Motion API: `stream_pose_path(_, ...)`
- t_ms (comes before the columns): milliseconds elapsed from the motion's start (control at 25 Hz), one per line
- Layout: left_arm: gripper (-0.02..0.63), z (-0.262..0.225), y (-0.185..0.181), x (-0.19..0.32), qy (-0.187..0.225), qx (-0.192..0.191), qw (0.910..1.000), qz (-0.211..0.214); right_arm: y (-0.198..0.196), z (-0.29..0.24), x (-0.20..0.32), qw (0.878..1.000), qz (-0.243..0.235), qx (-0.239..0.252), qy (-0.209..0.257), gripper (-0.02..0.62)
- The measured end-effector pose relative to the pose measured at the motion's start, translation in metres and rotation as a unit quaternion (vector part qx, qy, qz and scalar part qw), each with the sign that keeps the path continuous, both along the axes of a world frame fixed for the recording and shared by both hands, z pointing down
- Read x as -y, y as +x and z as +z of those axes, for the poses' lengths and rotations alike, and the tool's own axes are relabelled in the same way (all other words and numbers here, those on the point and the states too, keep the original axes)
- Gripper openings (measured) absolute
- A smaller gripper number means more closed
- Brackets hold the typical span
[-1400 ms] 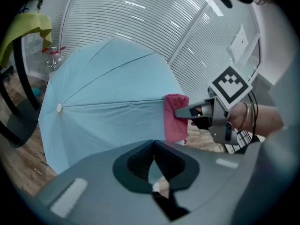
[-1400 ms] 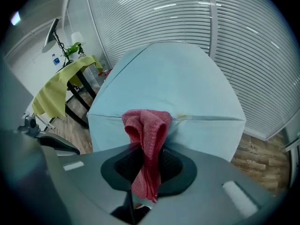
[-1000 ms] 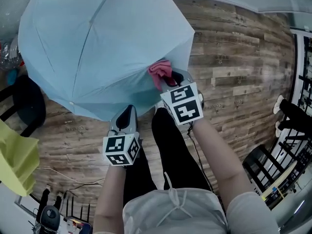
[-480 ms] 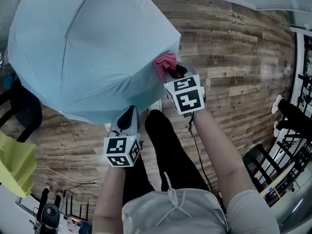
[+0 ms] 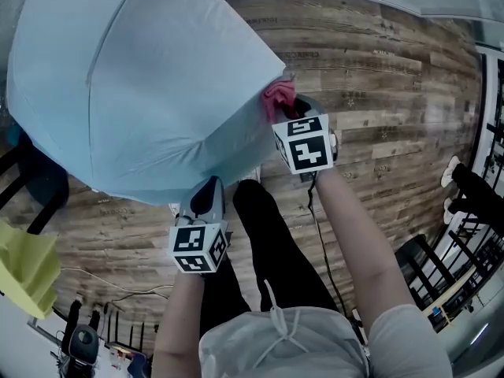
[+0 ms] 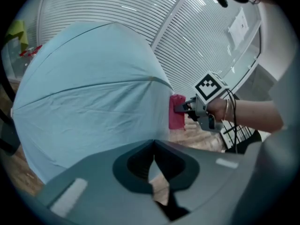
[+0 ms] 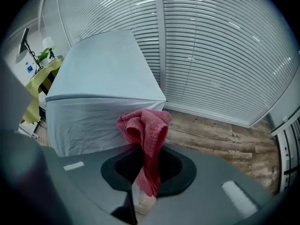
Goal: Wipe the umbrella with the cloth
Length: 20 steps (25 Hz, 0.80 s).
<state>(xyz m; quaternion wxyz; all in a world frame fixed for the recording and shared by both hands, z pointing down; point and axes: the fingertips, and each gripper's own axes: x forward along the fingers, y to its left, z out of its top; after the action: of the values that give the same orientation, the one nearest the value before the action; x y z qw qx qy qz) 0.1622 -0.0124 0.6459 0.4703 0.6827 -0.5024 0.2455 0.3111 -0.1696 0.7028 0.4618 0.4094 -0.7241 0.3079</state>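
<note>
Two grippers: my right gripper pinched the cloth against the umbrella; my left gripper sat pressed together.

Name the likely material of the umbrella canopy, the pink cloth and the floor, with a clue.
The umbrella canopy: thin woven synthetic, probably; matte, creased, taut between ribs. The pink cloth: terry or microfibre, by its nubbly, limp folds. The floor: wood-look planks, grained; real or laminate unclear.

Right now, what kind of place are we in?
Probably an indoor workroom or office: it has a wood-plank floor, slatted blinds along the wall, and metal racks at the side.
</note>
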Motion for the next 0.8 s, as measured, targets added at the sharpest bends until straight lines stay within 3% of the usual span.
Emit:
stream_pose_path(480, 0.008, -0.009, 0.007, 0.001, 0.001, -0.016, 0.9998, -0.014, 0.040, -0.013, -0.001, 0.998, 0.029, -0.059, 0.008, 0.066)
stream_pose_path(640, 0.008, -0.029, 0.003, -0.008, 0.011, -0.028, 0.9995, -0.009, 0.028, -0.046, -0.018, 0.997, 0.042, -0.056, 0.020, 0.064)
stream_pose_path(800, 0.008, -0.067, -0.013, -0.009, 0.048, -0.026, 0.9985, 0.007, -0.004, -0.097, -0.047, 0.998, 0.040, -0.030, 0.035, 0.064)
